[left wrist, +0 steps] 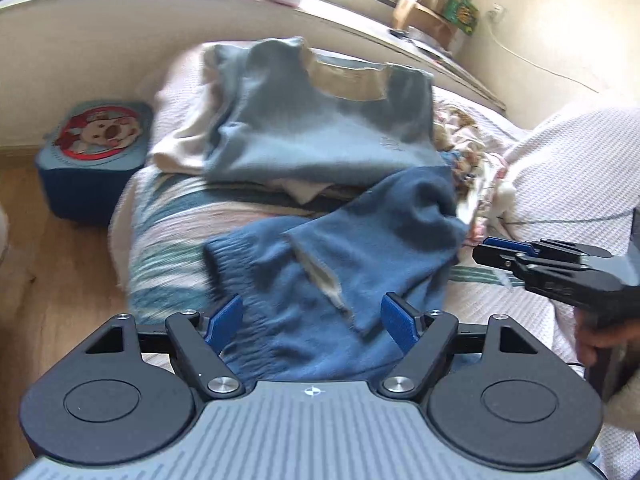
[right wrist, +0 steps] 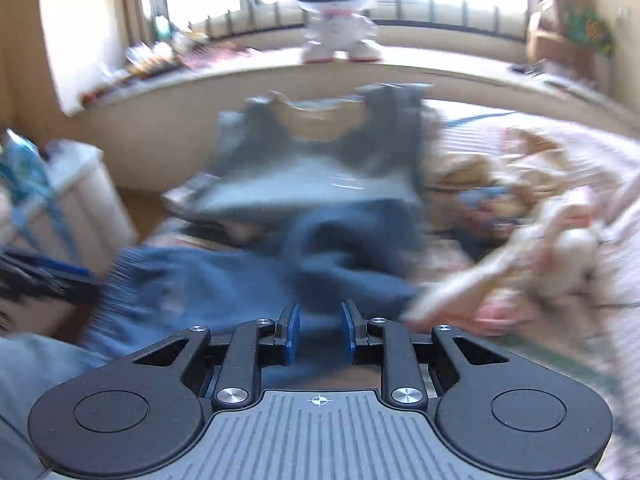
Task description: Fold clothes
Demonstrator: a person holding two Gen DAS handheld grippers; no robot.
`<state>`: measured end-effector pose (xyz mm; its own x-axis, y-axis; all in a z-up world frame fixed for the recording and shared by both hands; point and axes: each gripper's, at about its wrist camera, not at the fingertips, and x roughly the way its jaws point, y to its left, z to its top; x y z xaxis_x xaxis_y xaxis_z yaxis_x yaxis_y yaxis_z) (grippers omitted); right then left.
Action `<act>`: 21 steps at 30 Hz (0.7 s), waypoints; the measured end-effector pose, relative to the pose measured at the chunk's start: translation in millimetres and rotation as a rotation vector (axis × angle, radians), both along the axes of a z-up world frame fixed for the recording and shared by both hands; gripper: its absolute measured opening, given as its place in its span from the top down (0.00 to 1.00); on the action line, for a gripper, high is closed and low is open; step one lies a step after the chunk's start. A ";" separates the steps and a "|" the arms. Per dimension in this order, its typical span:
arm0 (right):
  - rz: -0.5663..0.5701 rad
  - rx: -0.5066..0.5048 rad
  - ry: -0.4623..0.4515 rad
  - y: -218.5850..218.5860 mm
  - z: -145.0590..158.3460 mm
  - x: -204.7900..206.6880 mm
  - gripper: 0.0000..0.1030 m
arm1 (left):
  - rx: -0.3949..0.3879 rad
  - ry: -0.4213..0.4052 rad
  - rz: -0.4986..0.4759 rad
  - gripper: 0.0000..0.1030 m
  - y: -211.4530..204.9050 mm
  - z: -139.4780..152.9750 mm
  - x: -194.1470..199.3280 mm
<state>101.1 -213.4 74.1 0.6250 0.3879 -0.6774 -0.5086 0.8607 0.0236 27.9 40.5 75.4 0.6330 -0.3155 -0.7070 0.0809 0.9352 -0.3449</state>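
Below, our left gripper [left wrist: 312,322], spread, frames the ribbed navy sweater [left wrist: 320,280]; our right gripper [right wrist: 319,334] is parted, empty.

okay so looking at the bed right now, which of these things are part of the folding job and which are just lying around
Part of the job:
dark blue sweater, nearest both tools
light blue sweater, lying further back on the bed
left tool, open
right tool, open

Just lying about:
white toy figure on the windowsill
cartoon cushion box on the floor
cardboard box by the wall
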 end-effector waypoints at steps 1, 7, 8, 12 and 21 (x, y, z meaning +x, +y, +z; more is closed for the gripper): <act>-0.008 -0.043 -0.018 -4.4 -3.3 3.6 0.77 | -0.001 0.007 -0.006 0.29 -4.2 -2.7 6.6; 0.011 -0.167 -0.083 -9.9 -23.0 23.5 0.77 | 0.012 0.070 -0.053 0.34 -22.9 -23.5 35.5; 0.032 -0.187 -0.095 -5.9 -26.5 25.1 0.77 | 0.016 0.082 -0.055 0.35 -24.3 -26.8 38.3; 0.123 -0.329 -0.168 13.6 -38.4 28.7 0.72 | 0.016 0.101 -0.053 0.37 -23.7 -38.6 46.7; 0.179 -0.337 -0.138 14.5 -51.7 46.1 0.70 | -0.011 0.095 0.002 0.91 -22.3 -37.9 59.6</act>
<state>147.2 -198.8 22.4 0.6622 0.2691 -0.6994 -0.6294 0.7062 -0.3242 87.5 18.2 37.6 0.5637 -0.3221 -0.7605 0.0450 0.9314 -0.3611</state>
